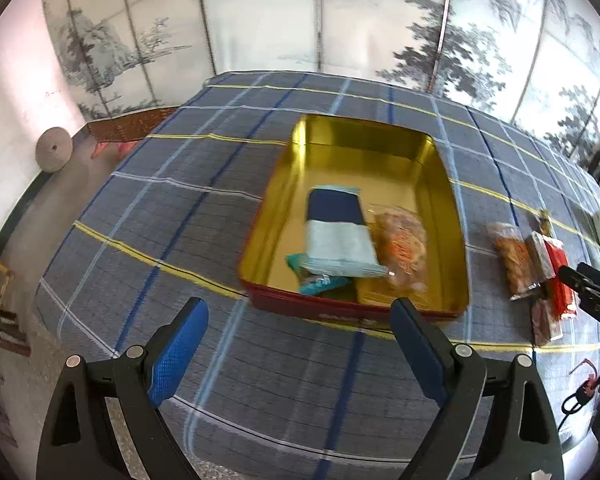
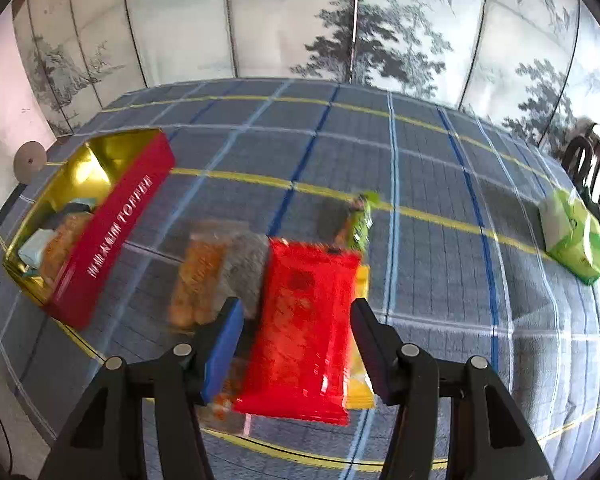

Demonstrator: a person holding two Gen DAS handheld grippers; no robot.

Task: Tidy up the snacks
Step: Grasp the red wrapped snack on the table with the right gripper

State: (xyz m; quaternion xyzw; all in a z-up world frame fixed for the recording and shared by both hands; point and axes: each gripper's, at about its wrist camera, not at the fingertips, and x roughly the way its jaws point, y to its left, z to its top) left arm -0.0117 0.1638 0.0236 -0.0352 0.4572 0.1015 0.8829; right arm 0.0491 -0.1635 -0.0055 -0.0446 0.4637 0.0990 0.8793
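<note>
Now, my view:
Left gripper (image 1: 300, 322): jaws wide apart, empty, before the tin (image 1: 452, 216).
Right gripper (image 2: 298, 318): jaws apart above the red packet (image 2: 304, 320), not pressing it.

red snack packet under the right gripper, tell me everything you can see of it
The red snack packet is a flat, glossy plastic pouch, bright red with a darker blurred print, its sealed ends near and far. It lies lengthwise on the checked tablecloth, partly over a yellow packet and beside a greyish packet. The right gripper hangs above it, jaws open astride its width; no pad visibly presses it. Motion blur hides finer print.
</note>
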